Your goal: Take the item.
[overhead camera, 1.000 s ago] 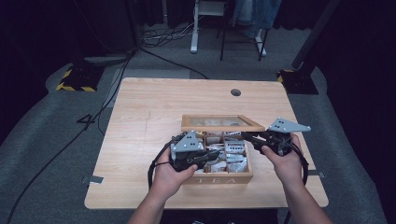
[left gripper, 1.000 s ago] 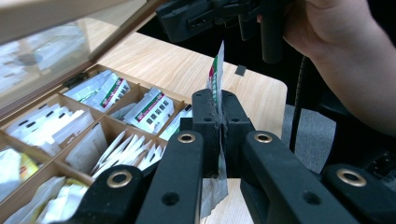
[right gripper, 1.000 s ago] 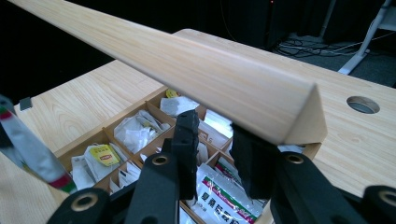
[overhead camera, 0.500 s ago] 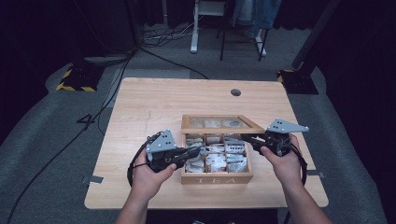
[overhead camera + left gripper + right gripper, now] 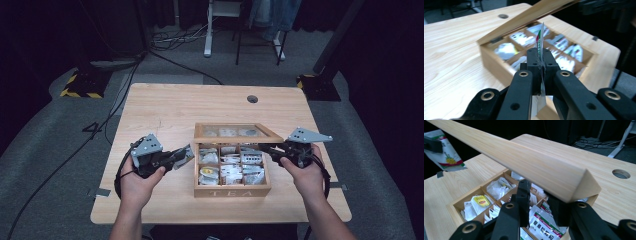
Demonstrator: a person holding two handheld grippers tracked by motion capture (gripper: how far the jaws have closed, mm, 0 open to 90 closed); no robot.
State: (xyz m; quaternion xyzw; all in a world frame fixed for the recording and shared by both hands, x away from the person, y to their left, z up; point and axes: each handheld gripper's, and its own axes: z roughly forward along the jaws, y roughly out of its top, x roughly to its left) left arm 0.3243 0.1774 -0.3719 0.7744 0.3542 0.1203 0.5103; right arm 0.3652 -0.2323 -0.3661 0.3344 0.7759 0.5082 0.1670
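A wooden table (image 5: 165,110) carries an open tea box (image 5: 232,170), its front face lettered TEA, set toward the near right part of the top. The box is split into small compartments stuffed with tea packets, mostly white, one with a yellow label (image 5: 481,200) in a near-left cell as the right gripper view shows it.

The left gripper (image 5: 184,155) is held by the left hand (image 5: 136,179) just left of the box, above the table and clear of the box wall. Its jaws are pressed together on a tea packet (image 5: 539,42), which stands on edge between them (a thin white sachet with a green and red stripe along the top). From the right gripper view the same packet (image 5: 445,150) shows its flat face, with a yellow flower print and a red band.

The right gripper (image 5: 268,150) sits at the box's right edge, in the right hand (image 5: 306,172). Its jaws stand a moderate way apart, with the corner of the lid (image 5: 524,165) between them; one jaw is under the lid's end, but I cannot tell whether the pads actually press on the wood. The lid (image 5: 235,133) is raised, tilted up over the back of the box, with a glass pane in its frame.

A round cable hole (image 5: 252,99) lies in the far part of the table, well apart from the box.
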